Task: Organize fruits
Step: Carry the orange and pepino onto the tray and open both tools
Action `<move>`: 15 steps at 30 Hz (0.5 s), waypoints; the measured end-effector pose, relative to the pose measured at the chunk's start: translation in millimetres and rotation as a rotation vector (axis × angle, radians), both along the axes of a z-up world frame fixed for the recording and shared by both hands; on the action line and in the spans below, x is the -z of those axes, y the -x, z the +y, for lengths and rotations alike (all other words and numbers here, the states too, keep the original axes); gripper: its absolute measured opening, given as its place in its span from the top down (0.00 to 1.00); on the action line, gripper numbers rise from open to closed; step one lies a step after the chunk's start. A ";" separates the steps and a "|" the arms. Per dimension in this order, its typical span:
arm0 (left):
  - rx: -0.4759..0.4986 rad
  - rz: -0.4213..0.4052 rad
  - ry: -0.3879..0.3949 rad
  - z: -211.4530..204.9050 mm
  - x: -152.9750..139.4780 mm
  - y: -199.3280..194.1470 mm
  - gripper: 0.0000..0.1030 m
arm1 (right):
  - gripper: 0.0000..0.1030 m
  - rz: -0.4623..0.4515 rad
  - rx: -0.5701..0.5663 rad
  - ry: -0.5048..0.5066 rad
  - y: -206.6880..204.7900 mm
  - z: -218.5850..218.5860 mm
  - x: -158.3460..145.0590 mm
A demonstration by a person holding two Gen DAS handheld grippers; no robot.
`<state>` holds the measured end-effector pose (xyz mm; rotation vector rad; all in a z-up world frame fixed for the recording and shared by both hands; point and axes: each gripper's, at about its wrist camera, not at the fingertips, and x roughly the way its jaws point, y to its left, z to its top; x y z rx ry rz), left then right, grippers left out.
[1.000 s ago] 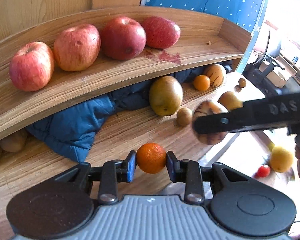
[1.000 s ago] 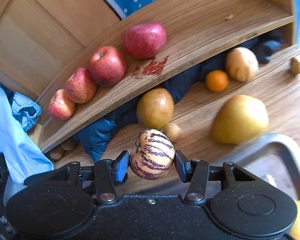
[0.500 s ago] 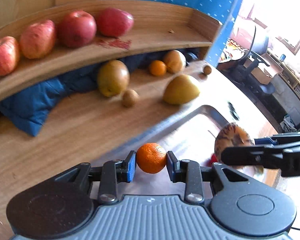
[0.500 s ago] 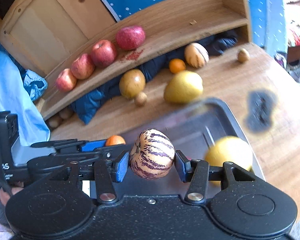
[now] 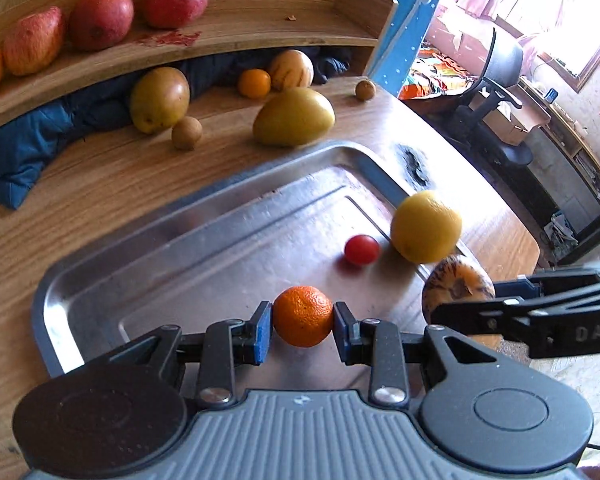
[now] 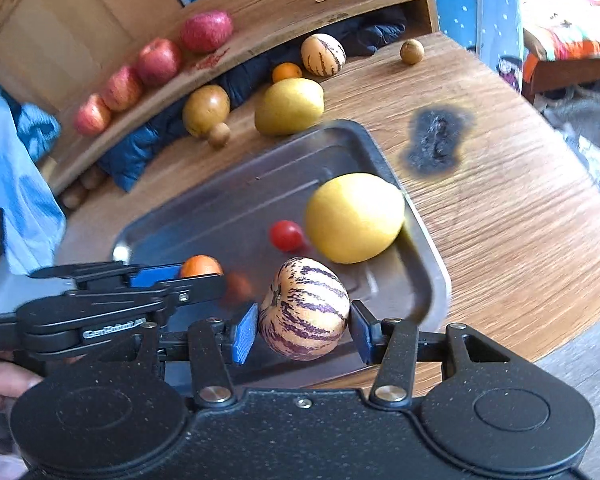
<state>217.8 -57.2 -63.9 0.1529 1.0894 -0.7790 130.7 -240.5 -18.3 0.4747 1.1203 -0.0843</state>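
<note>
Orange point(image 5: 302, 316) clamped between left gripper point(image 5: 302, 334) pads above tray point(image 5: 204, 216) | striped melon point(image 6: 304, 309) clamped in right gripper point(image 6: 305, 332), near tray's front corner | both likely light, firm, round, roll-prone | grip across widest middle

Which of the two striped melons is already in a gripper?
The striped melon clamped in the right gripper above the tray. The other striped melon sits untouched under the shelf.

Over the tray point(image 5: 100, 264), the left gripper point(image 5: 302, 327) has its jaws clamped on an orange point(image 5: 302, 315), while the right gripper point(image 6: 304, 333) just beside it grips a striped fruit point(image 6: 304, 308) above the tray's near right corner.
</note>
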 end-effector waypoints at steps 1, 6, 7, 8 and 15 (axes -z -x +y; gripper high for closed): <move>0.000 0.000 -0.002 -0.2 -0.3 2.0 0.66 | 0.50 0.006 -0.010 0.014 -0.4 -0.6 1.5; -0.009 -0.006 -0.015 -0.5 -1.1 10.5 0.66 | 0.50 0.020 -0.044 0.036 -2.9 -0.8 7.0; -0.011 -0.007 -0.019 -1.0 -1.0 11.8 0.66 | 0.50 0.023 -0.052 0.042 -4.1 -0.4 8.2; -0.012 -0.007 -0.021 -1.6 -0.8 12.7 0.66 | 0.50 0.025 -0.060 0.049 -5.1 0.3 8.8; -0.041 -0.011 -0.039 -2.7 1.5 21.6 0.66 | 0.50 0.005 -0.113 0.080 -7.0 3.0 10.3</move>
